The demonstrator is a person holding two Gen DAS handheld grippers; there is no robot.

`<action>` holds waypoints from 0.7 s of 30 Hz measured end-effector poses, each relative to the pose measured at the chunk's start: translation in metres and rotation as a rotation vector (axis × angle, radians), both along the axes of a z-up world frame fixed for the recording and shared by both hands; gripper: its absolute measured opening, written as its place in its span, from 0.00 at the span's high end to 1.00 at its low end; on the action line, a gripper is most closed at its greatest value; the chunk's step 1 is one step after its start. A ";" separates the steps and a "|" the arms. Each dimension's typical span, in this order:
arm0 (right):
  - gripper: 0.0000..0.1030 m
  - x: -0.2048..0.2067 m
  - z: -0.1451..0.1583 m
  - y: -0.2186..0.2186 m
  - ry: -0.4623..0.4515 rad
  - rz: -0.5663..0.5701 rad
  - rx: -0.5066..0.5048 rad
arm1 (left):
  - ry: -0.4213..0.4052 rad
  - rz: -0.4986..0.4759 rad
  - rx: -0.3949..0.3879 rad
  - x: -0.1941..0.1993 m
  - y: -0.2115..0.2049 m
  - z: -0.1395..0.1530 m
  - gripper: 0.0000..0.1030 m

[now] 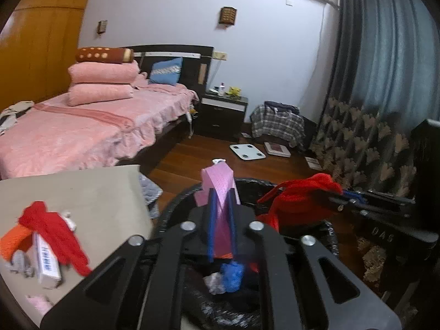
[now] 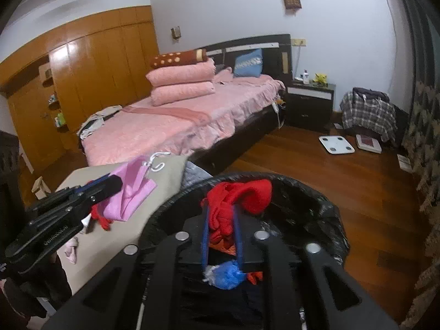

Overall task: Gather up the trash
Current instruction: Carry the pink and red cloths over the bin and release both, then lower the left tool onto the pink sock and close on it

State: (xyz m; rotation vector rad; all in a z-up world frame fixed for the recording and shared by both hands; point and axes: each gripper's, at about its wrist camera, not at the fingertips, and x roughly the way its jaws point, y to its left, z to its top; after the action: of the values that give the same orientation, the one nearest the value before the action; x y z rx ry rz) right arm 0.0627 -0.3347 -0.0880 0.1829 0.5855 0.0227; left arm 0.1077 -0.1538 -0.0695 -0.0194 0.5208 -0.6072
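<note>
In the left wrist view my left gripper [image 1: 222,192] is shut on a pink cloth [image 1: 217,178] that stands up between its blue pads. It hangs over the rim of a bin lined with a black bag [image 1: 176,206]. My right gripper [image 2: 221,210] is shut on a red knitted piece [image 2: 242,192] above the same bin [image 2: 316,192]. Each gripper shows in the other's view: the right one [image 1: 334,196] with its red piece [image 1: 299,200], the left one [image 2: 115,185] with the pink cloth [image 2: 129,195]. Blue crumpled trash [image 2: 227,273] lies inside the bin.
A beige table [image 1: 82,189] left of the bin carries a red cloth [image 1: 55,231], an orange item [image 1: 11,243] and a white box [image 1: 46,261]. Behind stand a pink bed [image 1: 82,126] and a nightstand [image 1: 222,115]. A white scale [image 1: 247,151] lies on the wooden floor; a curtain [image 1: 371,137] hangs at right.
</note>
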 end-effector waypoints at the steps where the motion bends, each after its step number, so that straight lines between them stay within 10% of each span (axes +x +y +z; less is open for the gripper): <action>1: 0.67 0.001 -0.007 -0.006 0.021 -0.022 -0.007 | 0.002 0.000 0.008 0.001 -0.004 -0.003 0.58; 4: 0.38 0.002 -0.019 -0.016 0.054 -0.074 -0.018 | 0.002 0.008 0.022 -0.003 -0.006 -0.010 0.45; 10: 0.08 -0.007 -0.028 -0.014 0.026 -0.119 -0.018 | -0.009 0.099 0.076 -0.016 0.032 -0.016 0.27; 21: 0.06 0.009 -0.019 0.093 -0.072 0.105 0.055 | 0.041 0.404 0.182 -0.040 0.164 -0.035 0.22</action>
State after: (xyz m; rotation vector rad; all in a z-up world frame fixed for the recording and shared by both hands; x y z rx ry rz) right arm 0.0718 -0.2413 -0.1070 0.2033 0.5222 0.1470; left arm 0.0679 0.0104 -0.1047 0.0346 0.5907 -0.1642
